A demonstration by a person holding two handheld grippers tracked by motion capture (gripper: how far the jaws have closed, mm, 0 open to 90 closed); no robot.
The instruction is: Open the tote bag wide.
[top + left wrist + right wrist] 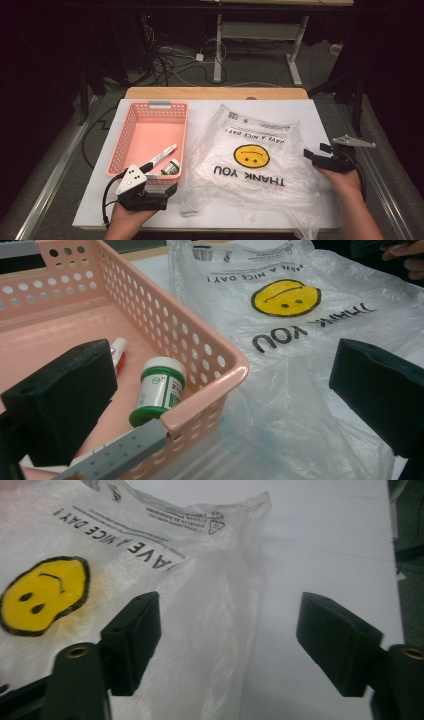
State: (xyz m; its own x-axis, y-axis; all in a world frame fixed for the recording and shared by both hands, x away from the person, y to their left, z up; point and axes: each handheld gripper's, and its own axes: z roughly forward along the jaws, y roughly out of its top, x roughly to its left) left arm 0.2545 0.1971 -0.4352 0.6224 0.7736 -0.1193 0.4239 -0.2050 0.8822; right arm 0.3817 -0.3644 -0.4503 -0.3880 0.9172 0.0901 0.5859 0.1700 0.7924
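A clear plastic bag (250, 160) printed with a yellow smiley and "THANK YOU" lies flat on the white table; it also appears in the left gripper view (300, 340) and the right gripper view (100, 580). Left of it stands a pink basket (125, 135) holding a marker (161, 155) and a small green-and-white bottle (173, 167), the bottle (160, 387) lying on its side near the corner. My left gripper (162, 183) is open, its jaws on either side of the basket's near right corner (220, 385). My right gripper (314, 152) is open at the bag's right edge (232, 630), with a fold of the bag between its jaws but not pressed.
The white table top (310, 112) has bare room behind and to the right of the bag. The table's front edge runs just under both hands. Beyond the wooden back edge (215, 93) lie floor cables and a desk's legs (218, 55).
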